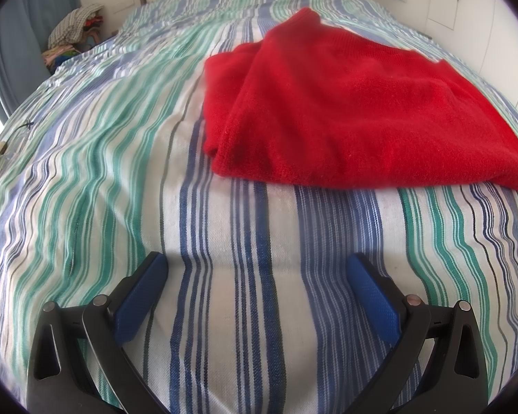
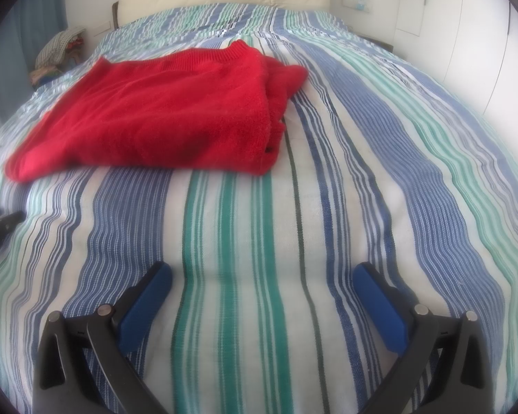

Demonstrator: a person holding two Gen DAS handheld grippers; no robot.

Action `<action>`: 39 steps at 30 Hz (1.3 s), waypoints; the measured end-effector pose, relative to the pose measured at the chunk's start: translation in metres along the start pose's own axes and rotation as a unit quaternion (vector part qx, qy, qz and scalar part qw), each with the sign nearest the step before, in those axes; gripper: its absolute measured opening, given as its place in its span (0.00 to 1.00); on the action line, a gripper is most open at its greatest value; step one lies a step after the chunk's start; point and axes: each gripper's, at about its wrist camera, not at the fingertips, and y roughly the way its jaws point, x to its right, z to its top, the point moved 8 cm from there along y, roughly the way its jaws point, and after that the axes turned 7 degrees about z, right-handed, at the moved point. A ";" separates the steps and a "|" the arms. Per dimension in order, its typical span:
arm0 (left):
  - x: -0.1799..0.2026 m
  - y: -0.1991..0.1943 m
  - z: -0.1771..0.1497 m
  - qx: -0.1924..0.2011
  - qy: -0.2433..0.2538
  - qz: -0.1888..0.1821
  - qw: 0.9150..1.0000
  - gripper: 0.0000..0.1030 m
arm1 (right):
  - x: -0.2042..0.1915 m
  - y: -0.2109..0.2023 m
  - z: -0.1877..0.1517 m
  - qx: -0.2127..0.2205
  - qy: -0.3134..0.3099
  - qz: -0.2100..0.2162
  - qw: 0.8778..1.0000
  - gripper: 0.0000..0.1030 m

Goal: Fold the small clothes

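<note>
The left gripper [image 1: 257,269] was spread wide, its blue pads [image 1: 145,296] apart and holding nothing, poised over the striped bedspread [image 1: 103,172]. The right gripper [image 2: 264,277] was likewise spread and empty above the same cover. Ahead of both, well apart from the fingertips, lay the red sweater [image 1: 345,110], seen to the right in the left wrist view and, as the same red sweater [image 2: 162,114], to the left in the right wrist view. It rested on the bed in a roughly folded slab, one side doubled over with layers bunched at its edge and a ribbed neckline at the far end.

Judging from this, the fold was partly or nearly done, and the grippers stood between steps. The next move would likely call for reaching forward to pinch the near hem at two corners, or to square the bunched side.

No container lay on the bed; beyond its far left corner, a pile of clothes [image 1: 74,31] was heaped.
</note>
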 end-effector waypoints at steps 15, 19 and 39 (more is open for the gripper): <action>-0.001 0.000 0.000 0.004 -0.001 0.000 1.000 1.00 | 0.000 0.000 0.000 0.001 0.001 0.006 1.000 1.00; -0.001 0.000 0.000 0.004 -0.001 0.000 1.000 1.00 | 0.000 0.000 0.000 0.002 0.002 0.006 1.000 1.00; -0.001 0.000 0.000 0.002 -0.001 0.000 1.000 1.00 | 0.000 0.000 0.000 0.001 0.002 0.006 1.000 1.00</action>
